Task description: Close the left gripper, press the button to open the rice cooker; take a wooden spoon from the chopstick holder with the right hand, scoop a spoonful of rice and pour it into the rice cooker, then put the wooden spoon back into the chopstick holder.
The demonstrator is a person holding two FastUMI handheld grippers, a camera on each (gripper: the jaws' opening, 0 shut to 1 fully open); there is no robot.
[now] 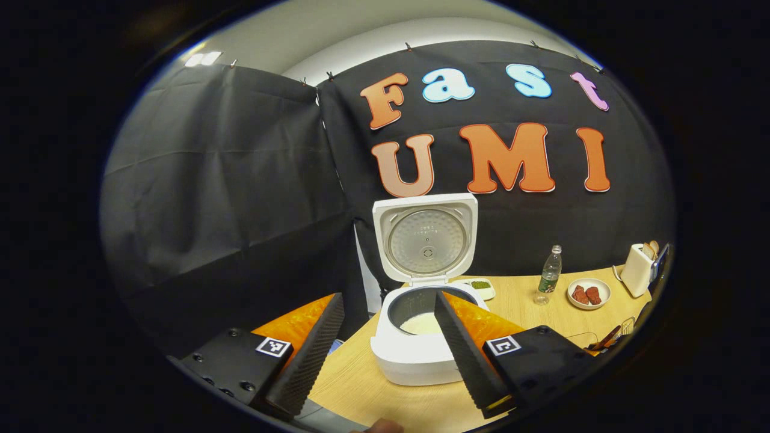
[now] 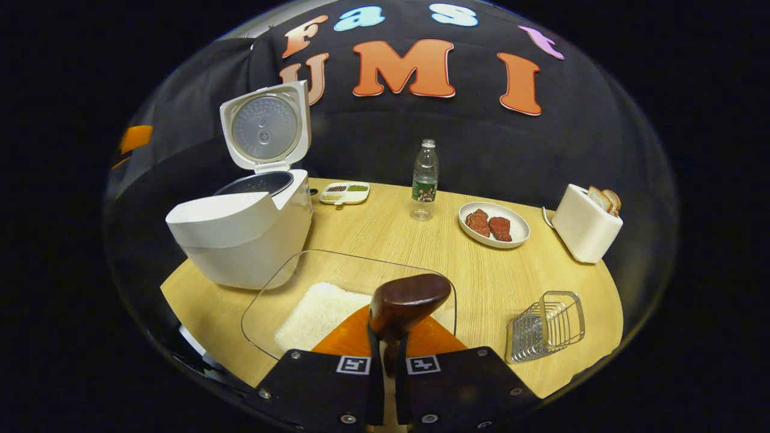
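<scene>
Spoon (image 2: 409,304) clamped in my right gripper (image 2: 388,349), bowl foremost, handle running back between the fingers, above the glass rice dish (image 2: 301,282). Open rice cooker (image 2: 240,231) lies far-left of it on the tabletop (image 2: 421,252). My left gripper (image 1: 385,355) hangs open, facing the cooker.

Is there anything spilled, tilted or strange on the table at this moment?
Nothing looks spilled. One oddity: the wire chopstick holder lies on its side on the table, not upright. The rice cooker stands open, and the right hand-held gripper grips the wooden spoon above the glass dish of rice.
</scene>
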